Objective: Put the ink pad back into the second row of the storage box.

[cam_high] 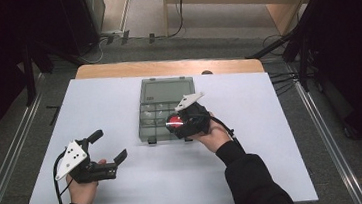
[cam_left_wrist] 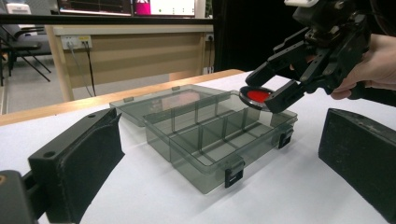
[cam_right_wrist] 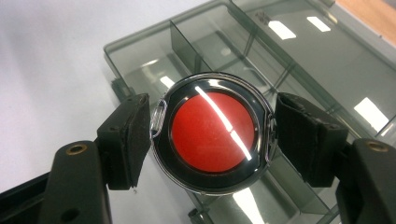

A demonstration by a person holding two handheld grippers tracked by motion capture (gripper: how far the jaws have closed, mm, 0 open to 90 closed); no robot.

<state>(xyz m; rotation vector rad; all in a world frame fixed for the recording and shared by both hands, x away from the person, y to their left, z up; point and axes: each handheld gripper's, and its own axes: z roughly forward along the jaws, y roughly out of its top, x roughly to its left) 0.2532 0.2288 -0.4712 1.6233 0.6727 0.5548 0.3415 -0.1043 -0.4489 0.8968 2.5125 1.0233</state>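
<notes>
A smoky clear compartment box [cam_high: 162, 115] [cam_left_wrist: 212, 135] [cam_right_wrist: 289, 60] lies open mid-table, lid folded back. My right gripper [cam_high: 177, 122] [cam_left_wrist: 266, 91] [cam_right_wrist: 212, 135] is shut on a round black-rimmed case with a red centre [cam_high: 175, 121] [cam_left_wrist: 257, 96] [cam_right_wrist: 212, 133], held flat just above the box's near right corner. Both pads press the case's rim. My left gripper [cam_high: 109, 146] [cam_left_wrist: 219, 154] rests on the table at the front left, open, nothing between its jaws, aimed toward the box.
A white sheet [cam_high: 127, 187] covers the wooden table [cam_high: 115, 70]. Grey floor, cables and dark stands surround the table. Beyond it stands a wooden bench [cam_left_wrist: 126, 51].
</notes>
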